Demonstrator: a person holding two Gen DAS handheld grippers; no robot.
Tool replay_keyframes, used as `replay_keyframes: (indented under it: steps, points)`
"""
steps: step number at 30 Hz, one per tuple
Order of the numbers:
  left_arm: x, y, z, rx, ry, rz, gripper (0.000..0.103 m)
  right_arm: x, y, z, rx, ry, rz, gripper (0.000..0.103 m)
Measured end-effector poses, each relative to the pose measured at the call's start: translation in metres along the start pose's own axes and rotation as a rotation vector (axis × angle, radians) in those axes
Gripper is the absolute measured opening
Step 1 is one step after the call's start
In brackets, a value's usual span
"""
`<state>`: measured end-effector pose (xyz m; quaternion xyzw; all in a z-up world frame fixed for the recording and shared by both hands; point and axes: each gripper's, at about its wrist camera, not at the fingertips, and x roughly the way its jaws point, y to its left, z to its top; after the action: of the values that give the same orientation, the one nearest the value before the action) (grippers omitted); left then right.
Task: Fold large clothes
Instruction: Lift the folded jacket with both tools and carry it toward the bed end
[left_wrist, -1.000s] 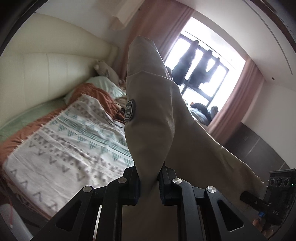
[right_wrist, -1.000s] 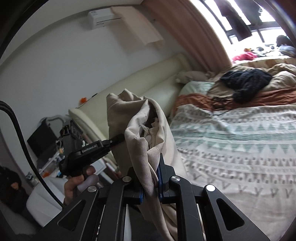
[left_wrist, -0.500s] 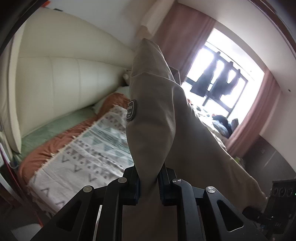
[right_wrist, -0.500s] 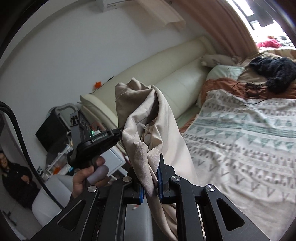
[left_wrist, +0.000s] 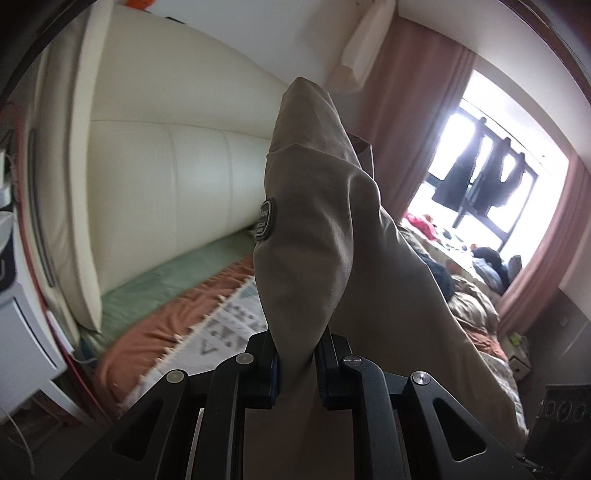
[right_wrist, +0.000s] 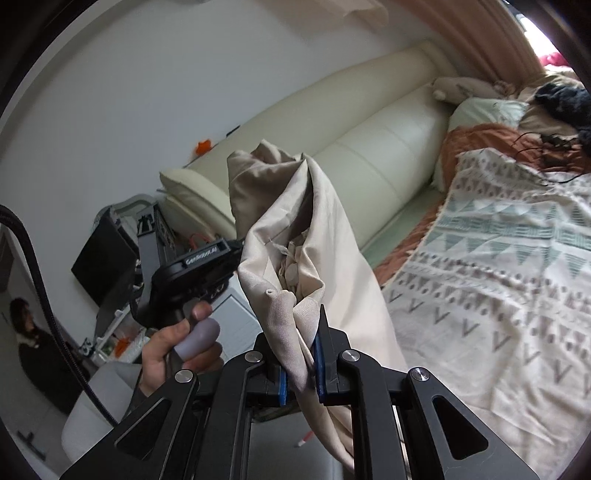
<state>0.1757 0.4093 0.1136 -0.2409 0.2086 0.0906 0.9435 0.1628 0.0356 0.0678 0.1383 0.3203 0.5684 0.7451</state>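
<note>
Both grippers pinch the beige garment: left gripper clamps a fold rising ahead of it, right gripper clamps bunched cloth above the patterned blanket.

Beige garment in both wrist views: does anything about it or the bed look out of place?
Nothing looks damaged or spilled. The beige garment is bunched in both grippers' jaws, held above the patterned blanket. The far side of the bed is cluttered with loose clothes.
</note>
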Motion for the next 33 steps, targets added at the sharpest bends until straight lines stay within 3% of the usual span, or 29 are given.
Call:
replay_keyframes:
  steps: [8, 14, 20, 29, 31, 33]
  points:
    - [0.0, 0.042, 0.016, -0.009, -0.007, 0.109, 0.015, 0.075, 0.011, -0.007, 0.018, 0.084, 0.093, 0.012]
    - [0.031, 0.058, 0.016, -0.007, 0.023, 0.174, 0.015, 0.112, -0.002, -0.01, 0.037, 0.131, 0.114, 0.012]
    - [0.094, 0.068, 0.013, -0.013, 0.077, 0.191, 0.015, 0.138, -0.053, -0.01, 0.078, 0.167, 0.079, 0.012]
    - [0.183, 0.059, 0.023, 0.039, 0.141, 0.246, 0.015, 0.151, -0.137, 0.017, 0.16, 0.133, 0.033, 0.012]
    - [0.203, 0.058, 0.023, 0.054, 0.171, 0.275, 0.019, 0.155, -0.157, 0.02, 0.18, 0.131, 0.022, 0.012]
    - [0.222, 0.059, 0.021, 0.066, 0.206, 0.326, 0.036, 0.162, -0.175, 0.021, 0.197, 0.133, 0.014, 0.012]
